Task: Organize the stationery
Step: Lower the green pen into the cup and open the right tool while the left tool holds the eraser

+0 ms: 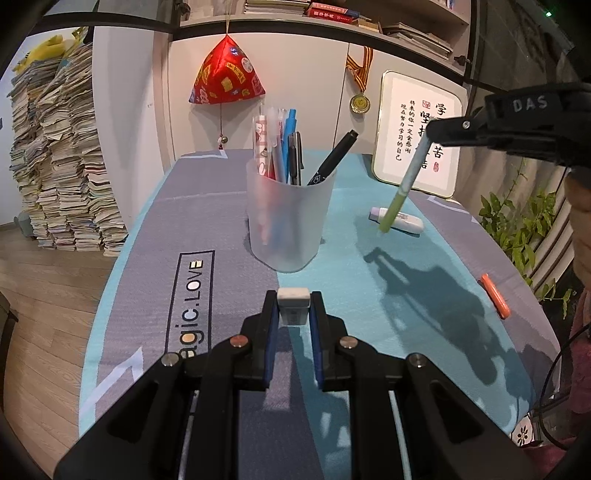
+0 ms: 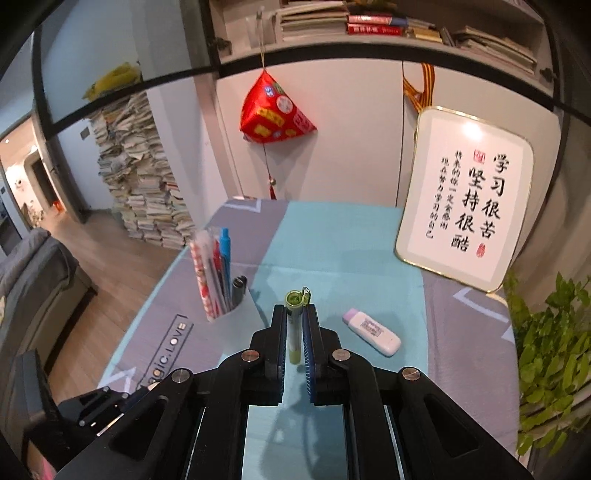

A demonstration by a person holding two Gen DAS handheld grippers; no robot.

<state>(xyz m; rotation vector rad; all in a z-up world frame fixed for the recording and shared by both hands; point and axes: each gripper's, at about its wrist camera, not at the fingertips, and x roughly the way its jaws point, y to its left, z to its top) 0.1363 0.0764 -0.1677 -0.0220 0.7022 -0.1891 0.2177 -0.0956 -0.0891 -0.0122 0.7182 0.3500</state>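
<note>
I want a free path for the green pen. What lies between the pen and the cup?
Nothing: in the left wrist view only bare mat lies between the green pen and the cup.

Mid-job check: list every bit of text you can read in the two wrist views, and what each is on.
"DAS": on the right gripper.
"agic.LOVE", first letter hidden: on the desk mat.
"学习很苦 坚持很酷": large characters on the framed calligraphy.
Its smaller columns and red seals: too small to read.
Correction tape label, red hanging ornament, shelf book spines: blurred, unreadable.
</note>
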